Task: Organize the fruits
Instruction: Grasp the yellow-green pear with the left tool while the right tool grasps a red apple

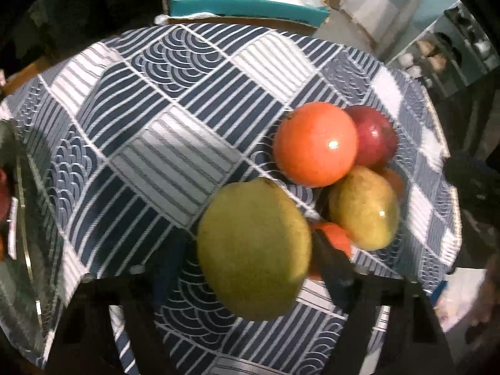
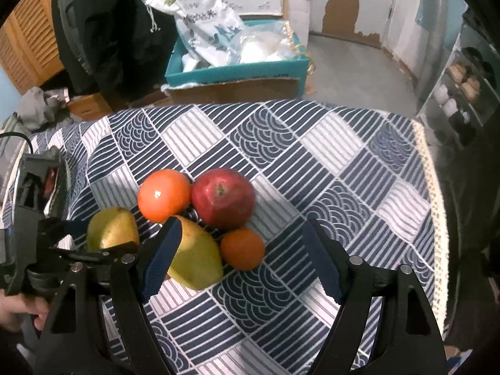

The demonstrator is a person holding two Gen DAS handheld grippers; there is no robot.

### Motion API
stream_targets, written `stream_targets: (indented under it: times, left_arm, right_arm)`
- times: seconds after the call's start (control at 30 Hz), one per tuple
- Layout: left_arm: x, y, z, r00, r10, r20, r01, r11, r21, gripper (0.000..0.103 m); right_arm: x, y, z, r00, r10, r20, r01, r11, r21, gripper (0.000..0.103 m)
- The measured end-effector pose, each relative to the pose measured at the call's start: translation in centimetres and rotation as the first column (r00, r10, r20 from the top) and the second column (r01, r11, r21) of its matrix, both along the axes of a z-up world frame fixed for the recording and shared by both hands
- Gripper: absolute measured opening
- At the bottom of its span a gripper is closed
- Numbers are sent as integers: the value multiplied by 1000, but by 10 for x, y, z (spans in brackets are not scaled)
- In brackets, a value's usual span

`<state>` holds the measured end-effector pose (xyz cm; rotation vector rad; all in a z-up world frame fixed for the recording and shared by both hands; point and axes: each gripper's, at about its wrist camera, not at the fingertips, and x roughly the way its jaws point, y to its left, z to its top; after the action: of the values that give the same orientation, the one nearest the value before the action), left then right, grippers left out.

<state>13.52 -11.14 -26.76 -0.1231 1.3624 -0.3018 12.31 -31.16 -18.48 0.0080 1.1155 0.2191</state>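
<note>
5 fruits cluster on a blue patterned tablecloth (image 2: 312, 162). The left gripper (image 1: 250, 259) grasps the left pear (image 1: 253, 250). The right gripper (image 2: 240, 259) hangs released over a second pear (image 2: 197, 259), small orange (image 2: 243, 248), apple (image 2: 223, 197) and large orange (image 2: 164, 195).

The right gripper (image 2: 240, 256) is matte black plastic — two angular arms with triangular cut-outs, each carrying a round silver pin near its joint. Its fingers (image 2: 164, 259) wear dark blue ribbed pads. Left of the right gripper, the left gripper (image 2: 103, 243) shows the same black frame and silver pins — behind it a grey-black body with a red patch and a thin black cable.
</note>
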Motion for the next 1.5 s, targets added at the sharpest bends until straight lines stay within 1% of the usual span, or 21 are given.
stream_targets:
  times: [0.17, 0.33, 0.5, 0.6, 0.83, 1.0, 1.03, 1.07, 1.13, 1.27, 1.37, 1.5]
  left_arm:
    - [-3, -5, 3, 1000, -16, 23, 15, 999, 38, 71]
    - [0, 5, 9, 999, 3, 51, -7, 998, 69, 71]
    - [8, 22, 10, 997, 41, 70, -47, 995, 85, 71]
    - [10, 31, 11, 995, 59, 75, -65, 994, 83, 71]
    - [12, 39, 14, 994, 62, 92, -70, 993, 92, 71]
    - [14, 41, 13, 994, 59, 89, -67, 993, 94, 71]
    - [14, 40, 13, 994, 56, 89, -65, 993, 96, 71]
    - [14, 39, 13, 995, 52, 90, -61, 993, 98, 71]
    - [13, 37, 14, 994, 45, 96, -55, 993, 101, 71]
    - [11, 37, 18, 993, 46, 105, -56, 994, 99, 71]
    - [10, 37, 24, 991, 44, 124, -57, 993, 101, 71]
    - [8, 37, 36, 988, 38, 152, -53, 994, 98, 71]
  right_arm:
    - [18, 8, -25, 997, 30, -73, -29, 1000, 7, 80]
    - [31, 16, -47, 990, 63, -122, -66, 998, -19, 80]
    - [44, 23, -59, 983, 92, -161, -93, 996, 2, 80]
    - [51, 28, -63, 978, 104, -182, -105, 994, 5, 80]
    - [65, 36, -75, 966, 131, -224, -145, 988, -45, 80]
    - [73, 41, -87, 960, 142, -242, -156, 987, -37, 80]
    - [74, 41, -89, 960, 142, -243, -154, 987, -35, 79]
    - [76, 40, -90, 960, 139, -245, -150, 988, -25, 75]
    - [77, 38, -91, 961, 127, -244, -130, 991, 4, 75]
    - [73, 39, -89, 968, 117, -220, -122, 993, -10, 74]
    - [67, 39, -85, 978, 99, -183, -106, 994, -27, 74]
    - [54, 34, -72, 990, 77, -120, -84, 995, -46, 74]
